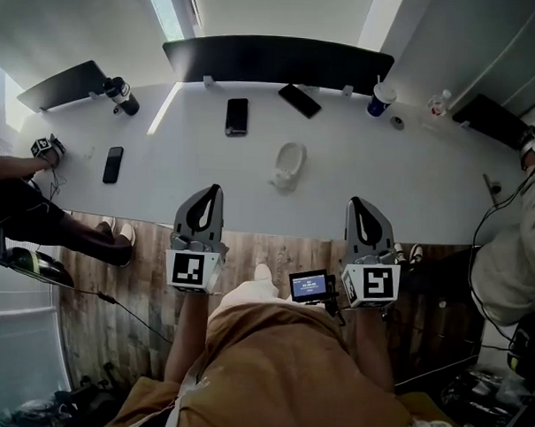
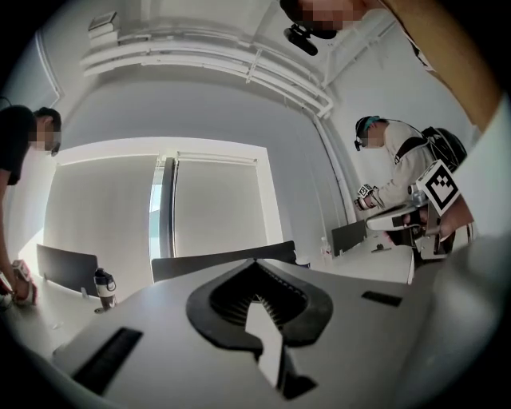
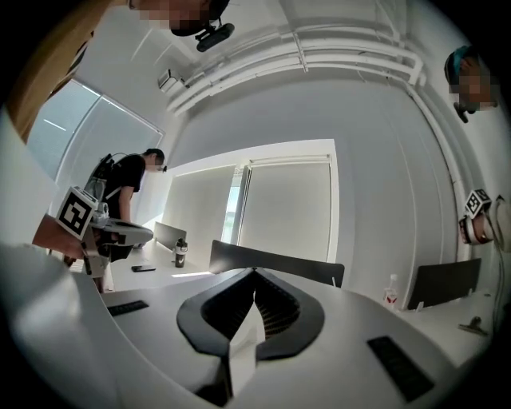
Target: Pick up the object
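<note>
A small whitish cup-like object point(image 1: 289, 167) lies on the white table point(image 1: 410, 188), a little past its middle. My left gripper point(image 1: 217, 189) and my right gripper point(image 1: 355, 202) hover side by side over the table's near edge, both pointing at the far side and well short of the object. Each is shut with nothing between its jaws. In the left gripper view the left gripper point(image 2: 255, 262) shows its jaws meeting at the tip. The right gripper view shows the same for the right gripper point(image 3: 255, 272). Neither gripper view shows the object.
Black phones lie at the back point(image 1: 237, 116), back right point(image 1: 300, 101) and left point(image 1: 113, 164). A dark bottle point(image 1: 122, 94) and a blue cup point(image 1: 379, 100) stand near the far edge, by dark monitors point(image 1: 274, 58). Other people work at both table ends.
</note>
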A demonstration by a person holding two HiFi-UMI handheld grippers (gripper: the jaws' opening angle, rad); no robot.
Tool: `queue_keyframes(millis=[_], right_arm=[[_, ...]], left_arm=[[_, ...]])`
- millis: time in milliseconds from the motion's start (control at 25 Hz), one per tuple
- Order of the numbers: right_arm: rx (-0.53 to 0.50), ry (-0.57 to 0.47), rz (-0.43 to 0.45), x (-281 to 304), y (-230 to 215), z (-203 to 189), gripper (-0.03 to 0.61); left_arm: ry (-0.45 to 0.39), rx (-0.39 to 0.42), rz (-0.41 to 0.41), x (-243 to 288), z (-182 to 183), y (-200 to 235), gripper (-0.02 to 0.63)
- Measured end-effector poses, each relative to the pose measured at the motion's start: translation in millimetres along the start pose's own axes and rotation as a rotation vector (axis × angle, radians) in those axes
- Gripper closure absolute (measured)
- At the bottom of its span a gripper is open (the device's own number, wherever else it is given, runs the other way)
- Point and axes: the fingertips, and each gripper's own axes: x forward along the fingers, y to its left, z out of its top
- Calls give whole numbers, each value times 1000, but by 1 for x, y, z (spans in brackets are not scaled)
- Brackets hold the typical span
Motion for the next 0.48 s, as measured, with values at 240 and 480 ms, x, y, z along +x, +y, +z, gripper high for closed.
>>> queue_keyframes(millis=[240,480], right_arm=[[-9,-62,34,20,13,-1,569],[-19,-16,55,46,0,-14,569]], left_arm=[[50,-44,-11,23,-26,14,609],[82,-51,-10,56,-42,16,609]])
